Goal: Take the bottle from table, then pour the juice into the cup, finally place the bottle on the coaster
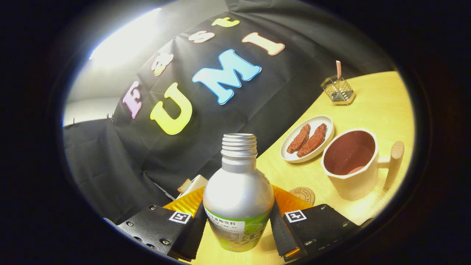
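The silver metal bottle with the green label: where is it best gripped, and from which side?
Grip the silver metal bottle with the green label around its wide, straight lower body, coming in level from the side. The narrow threaded neck offers less surface, and the open top must stay clear for pouring. The gripper sits that way, with both jaws pressing the labelled body.

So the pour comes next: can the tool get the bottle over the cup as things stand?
Probably yes: the tool grips the bottle, and bare table lies before the cup.
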Demonstrator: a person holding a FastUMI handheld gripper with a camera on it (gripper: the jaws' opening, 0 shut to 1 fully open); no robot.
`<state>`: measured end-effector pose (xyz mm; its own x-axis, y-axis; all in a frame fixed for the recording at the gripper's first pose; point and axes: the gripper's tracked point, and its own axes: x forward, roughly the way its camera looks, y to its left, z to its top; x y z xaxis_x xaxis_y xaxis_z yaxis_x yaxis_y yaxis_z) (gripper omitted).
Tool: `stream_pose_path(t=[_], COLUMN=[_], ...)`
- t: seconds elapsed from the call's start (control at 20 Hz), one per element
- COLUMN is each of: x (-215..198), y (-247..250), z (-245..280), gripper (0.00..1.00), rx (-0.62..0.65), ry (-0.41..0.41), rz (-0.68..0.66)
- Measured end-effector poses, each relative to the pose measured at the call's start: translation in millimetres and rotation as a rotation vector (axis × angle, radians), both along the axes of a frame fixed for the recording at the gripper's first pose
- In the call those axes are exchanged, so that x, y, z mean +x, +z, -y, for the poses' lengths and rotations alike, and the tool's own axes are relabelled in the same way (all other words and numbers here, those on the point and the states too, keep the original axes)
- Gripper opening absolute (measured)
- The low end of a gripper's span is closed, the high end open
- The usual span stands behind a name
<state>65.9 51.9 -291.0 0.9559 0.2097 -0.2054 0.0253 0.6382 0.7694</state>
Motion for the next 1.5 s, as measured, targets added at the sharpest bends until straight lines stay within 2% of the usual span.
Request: stream_pose_path(t=[0.2, 0.4, 0.95, 1.2, 1.5], x=[-0.5, -2.9, 9.0, 8.6, 10.6], y=[0.1, -1.7, 9.7, 9.6, 23.2], z=[0.6, 10.4, 23.4, 23.4, 23.6], gripper=[0.78, 0.77, 0.77, 0.77, 0.77], rx=[0.132, 0.172, 0.467, 0.527, 0.658], ry=[-0.018, -0.046, -0.101, -0.110, -0.123], rz=[-0.008, -0.014, 0.019, 0.023, 0.053])
